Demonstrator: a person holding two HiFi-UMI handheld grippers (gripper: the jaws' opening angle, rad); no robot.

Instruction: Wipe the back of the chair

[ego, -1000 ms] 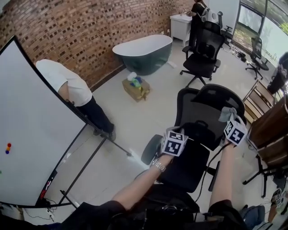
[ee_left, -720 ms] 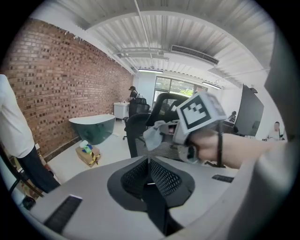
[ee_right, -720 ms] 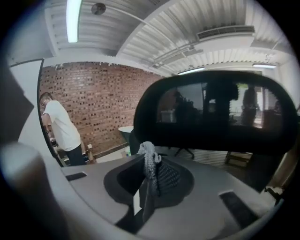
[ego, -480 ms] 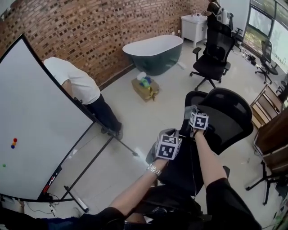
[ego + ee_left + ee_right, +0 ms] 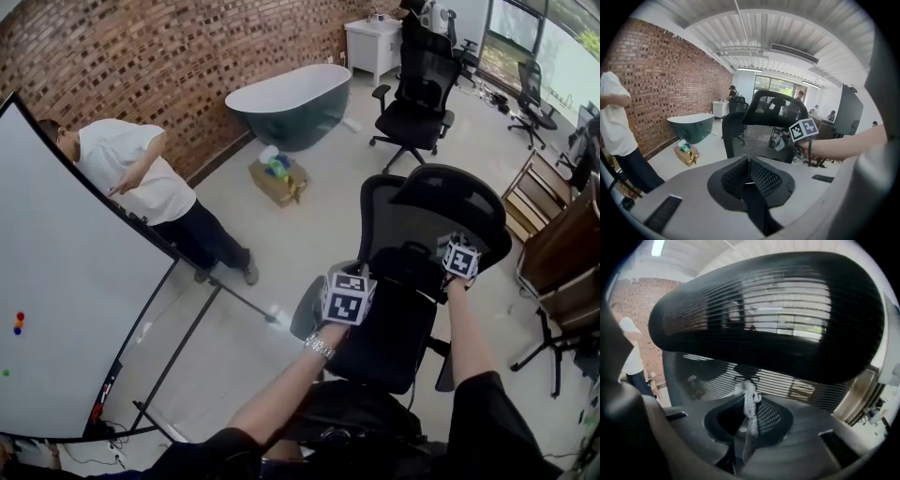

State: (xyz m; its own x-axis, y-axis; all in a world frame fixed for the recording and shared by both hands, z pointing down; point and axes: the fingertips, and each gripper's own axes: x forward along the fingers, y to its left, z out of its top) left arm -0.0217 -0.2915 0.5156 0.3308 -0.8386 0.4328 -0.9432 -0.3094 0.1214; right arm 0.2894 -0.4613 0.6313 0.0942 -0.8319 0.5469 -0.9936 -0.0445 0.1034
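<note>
- the chair back [image 5: 398, 225], black mesh, rises in the middle of the room from the seat [image 5: 380, 337] to the curved headrest [image 5: 455, 202]; its long axis runs up from the seat, leaning away from the person.
- the right gripper [image 5: 459, 258] is up against it, just under the headrest on the back's right side. its jaws are pinched on a pale knitted cloth [image 5: 749, 404], with a tuft sticking out past the tips toward the mesh.
- in the right gripper view the mesh fills the space straight ahead of the jaws and the headrest arches above. the cloth looks to be at the mesh or just short of it; actual contact can't be made out, nor whether this is the front or rear face.
- the left gripper [image 5: 347, 298] hangs lower and further left, off the back's left edge beside the seat. its jaws are pressed together with nothing between them.
- judgement: the right gripper is the nearer and has the cloth, so the wipe is its job. strokes would run along the mesh below the headrest, and the left gripper could steady the frame.
- further out: a whiteboard [image 5: 66, 309] with a person in a white shirt [image 5: 131, 173] leaning by it, a bathtub [image 5: 291, 103] against the brick wall, a cardboard box [image 5: 277, 178], and a second office chair [image 5: 417, 84].
</note>
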